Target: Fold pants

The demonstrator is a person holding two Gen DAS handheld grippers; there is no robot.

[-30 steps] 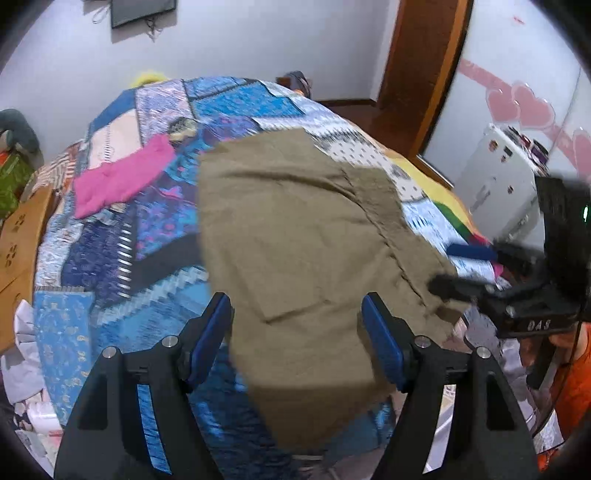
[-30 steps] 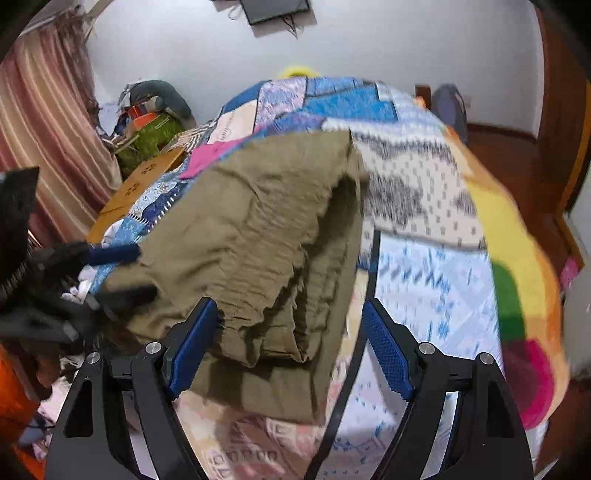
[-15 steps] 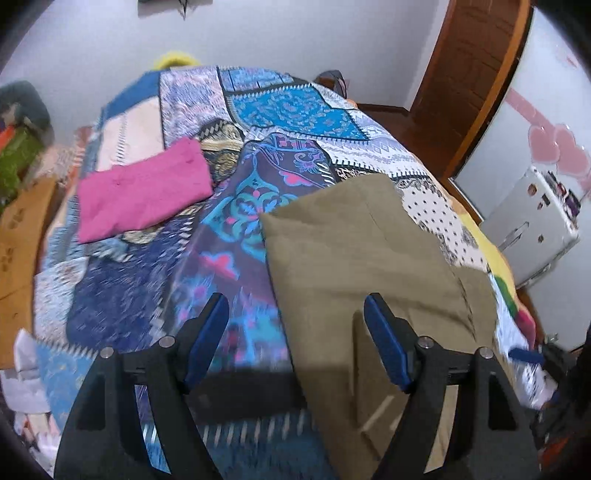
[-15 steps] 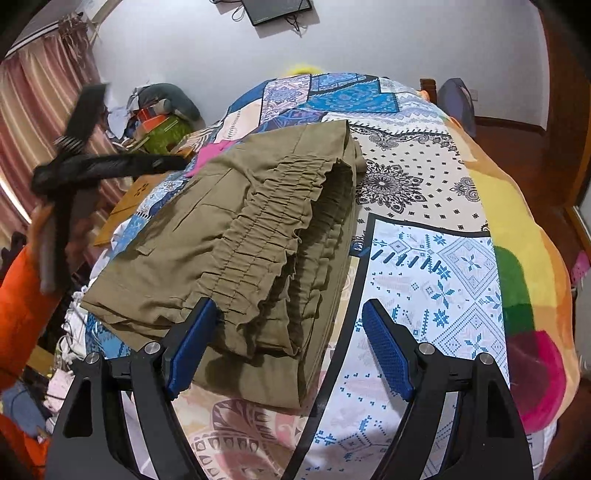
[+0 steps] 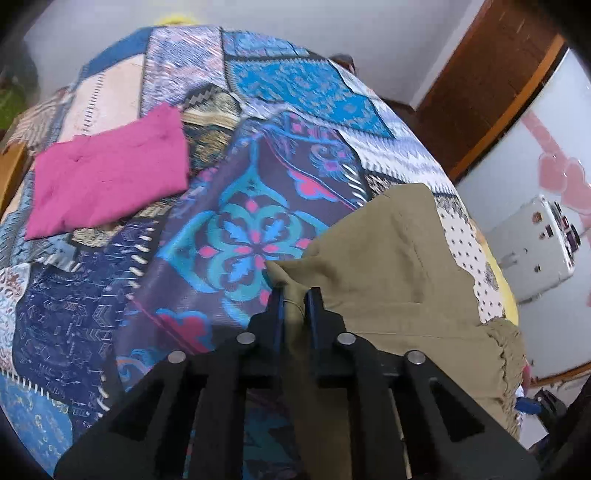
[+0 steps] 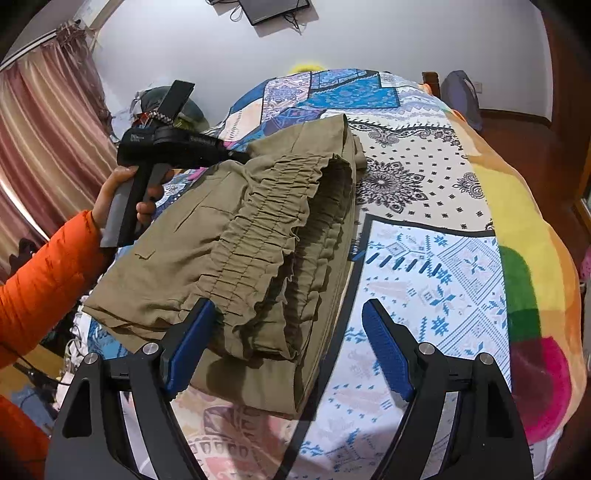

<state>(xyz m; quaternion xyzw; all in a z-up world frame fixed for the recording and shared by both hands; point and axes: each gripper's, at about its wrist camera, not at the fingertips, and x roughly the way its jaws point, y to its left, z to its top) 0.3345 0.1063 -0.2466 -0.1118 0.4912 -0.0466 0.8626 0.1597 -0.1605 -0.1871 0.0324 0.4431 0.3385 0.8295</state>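
Left wrist view shows the left tool point(image 5: 295, 295) pinching the pants point(image 5: 388, 266) edge mid-fold; right tool point(image 6: 288, 332), gaping wide at six o'clock, likely grips the waistband next.

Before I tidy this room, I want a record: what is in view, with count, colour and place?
pants: one, olive, folded on the bed, elastic waistband nearest the right tool
pink garment: one, folded, further up the bed, apart from the pants
bedspread: one, multicoloured patchwork, covering the bed
curtain: one, striped pink, left wall
screen: one, dark, on the far wall
left tool: black, shut on a pants edge
right tool: black with blue pads, open at the waistband
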